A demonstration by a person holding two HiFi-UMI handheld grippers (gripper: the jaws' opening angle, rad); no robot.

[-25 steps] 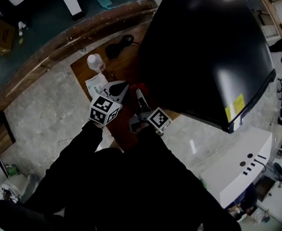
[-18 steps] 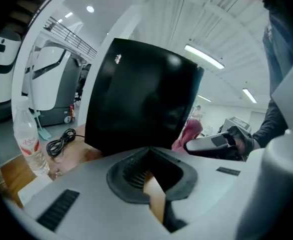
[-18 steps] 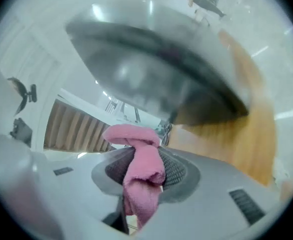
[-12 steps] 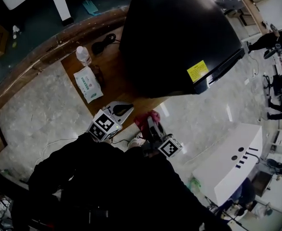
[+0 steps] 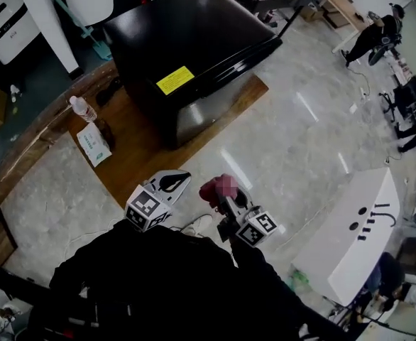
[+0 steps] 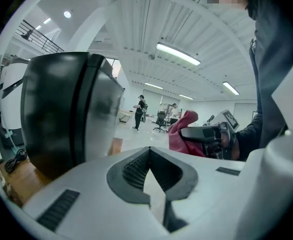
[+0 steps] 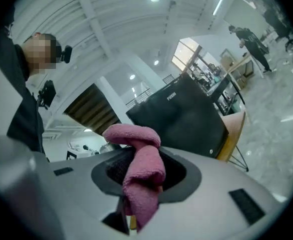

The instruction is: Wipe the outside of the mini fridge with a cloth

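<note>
One cloth (image 5: 218,187) in upturned right gripper (image 5: 224,200)

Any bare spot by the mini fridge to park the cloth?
Free: the mini fridge top, and the wooden board between the fridge and the left claw. Also the marble floor right of the board. Crowded: the board's left end, with bottle and wipes pack.

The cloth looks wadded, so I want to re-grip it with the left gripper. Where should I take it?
Probably the loose rolled fold of the cloth that bulges past the tips of the right gripper, which is clamped on its lower part. Open the left gripper, shut and empty, and come in sideways across that fold; the rest is buried between the jaws.
</note>
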